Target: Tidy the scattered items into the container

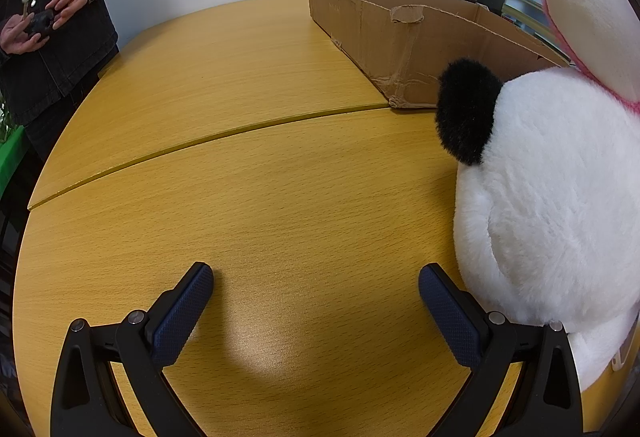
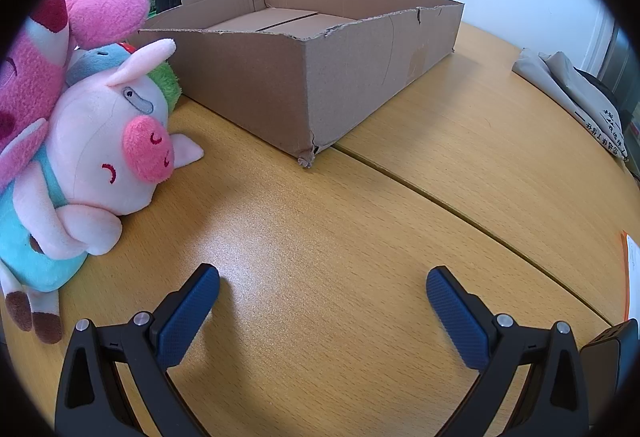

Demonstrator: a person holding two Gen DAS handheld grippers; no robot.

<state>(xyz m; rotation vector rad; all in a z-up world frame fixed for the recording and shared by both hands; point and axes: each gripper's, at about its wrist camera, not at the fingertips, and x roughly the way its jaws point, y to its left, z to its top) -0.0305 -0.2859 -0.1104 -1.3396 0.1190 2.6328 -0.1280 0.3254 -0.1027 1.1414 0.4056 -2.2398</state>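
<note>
Bright, even light; tabletop [image 1: 280,197] glare; fisheye-warped edges.

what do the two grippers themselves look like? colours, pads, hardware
Both match. The left gripper and right gripper each have two black plastic fingers with triangular cut-outs on a black frame, silver round pivot pins at the joints, and dark blue pads with a fine knurled texture on the inner faces. No cables, markings or sleeves show.
</note>
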